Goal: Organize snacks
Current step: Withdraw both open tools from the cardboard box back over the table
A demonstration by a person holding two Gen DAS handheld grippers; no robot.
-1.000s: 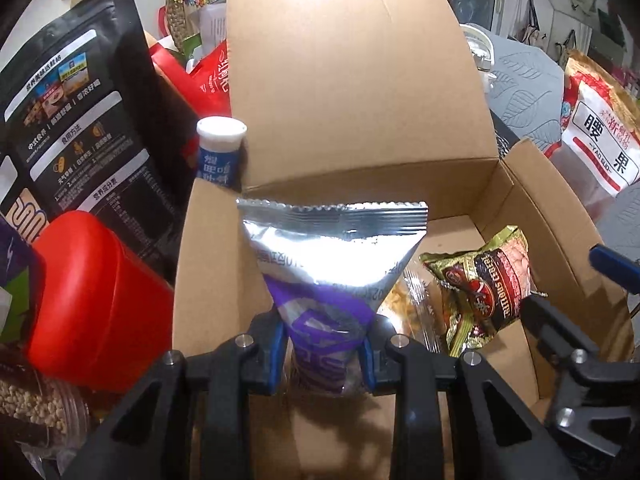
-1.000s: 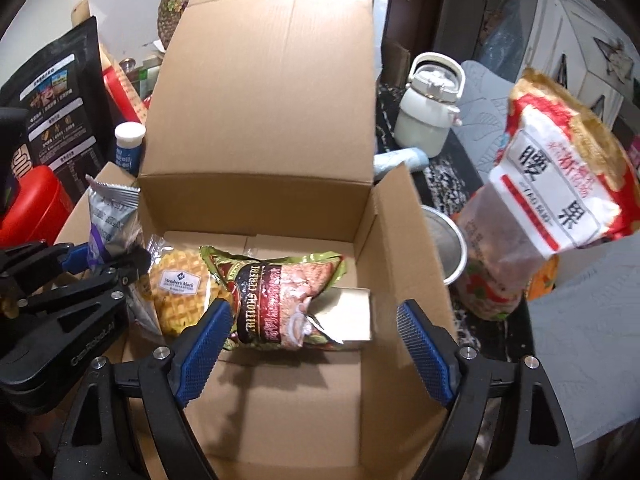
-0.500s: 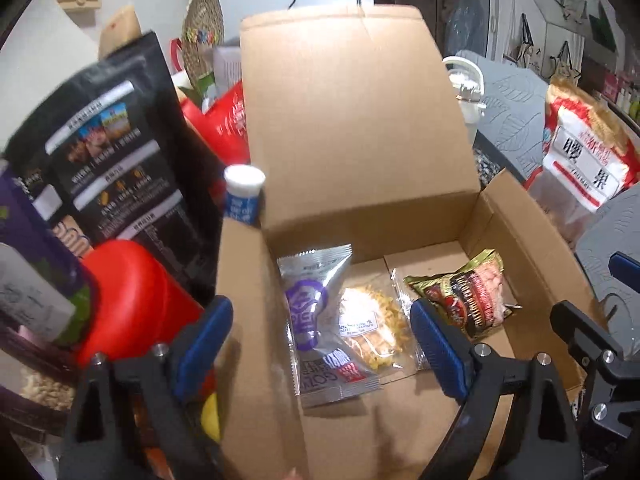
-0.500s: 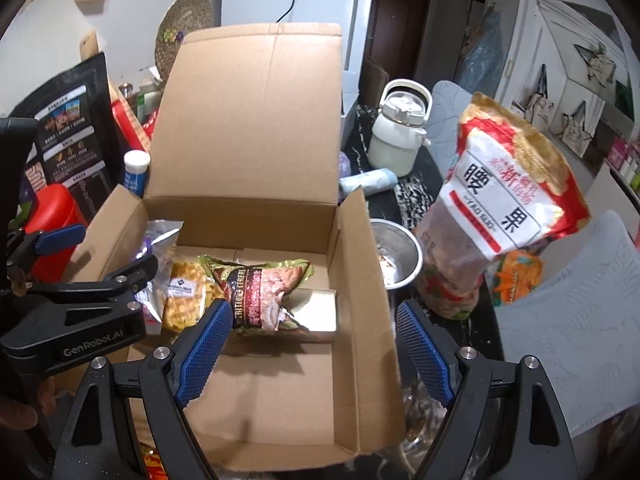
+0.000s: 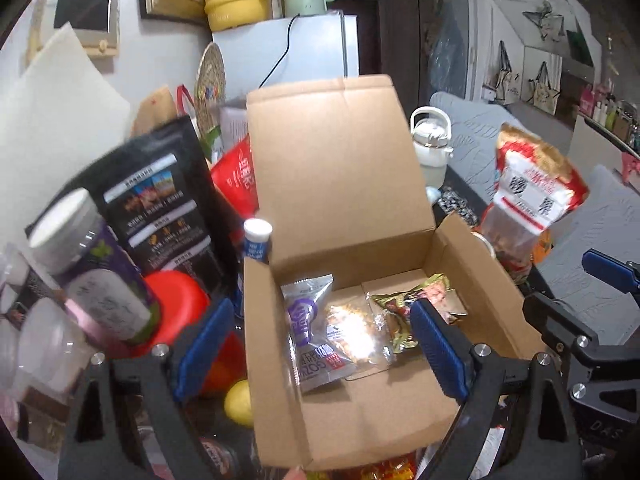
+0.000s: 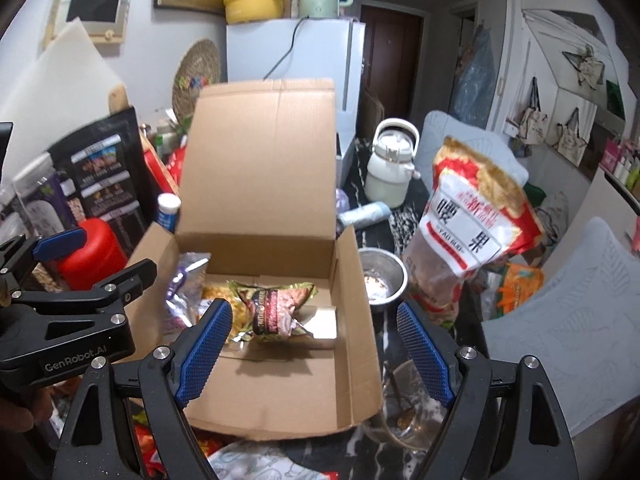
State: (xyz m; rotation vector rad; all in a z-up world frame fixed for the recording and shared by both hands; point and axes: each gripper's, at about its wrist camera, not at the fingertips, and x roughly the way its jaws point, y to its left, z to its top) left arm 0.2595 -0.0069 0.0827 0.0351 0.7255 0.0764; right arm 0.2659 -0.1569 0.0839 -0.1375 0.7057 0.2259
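Three snacks in the box: purple-and-silver packet (image 5: 308, 336) at the left wall, clear waffle pack (image 5: 352, 332) touching it, red-and-gold cereal bag (image 6: 276, 306) toward the middle.
Cardboard box (image 5: 340, 216): lid flap upright at the back, side flaps raised.
Your left gripper (image 5: 320, 354): held above the box's left wall, fingers spread wide and holding nothing; one blue pad (image 5: 204, 354) hangs outside the wall, the other over the box floor.
Your right gripper (image 6: 316, 354): poised over the box's right wall, fingers wide apart, nothing between them.
Left of the box: red canister (image 6: 90, 252), black pouch (image 5: 160, 200), white-capped tube (image 5: 256, 240).
Right of the box: steel bowl (image 6: 380, 276), cashew bag (image 6: 476, 220), white kettle (image 6: 392, 168).
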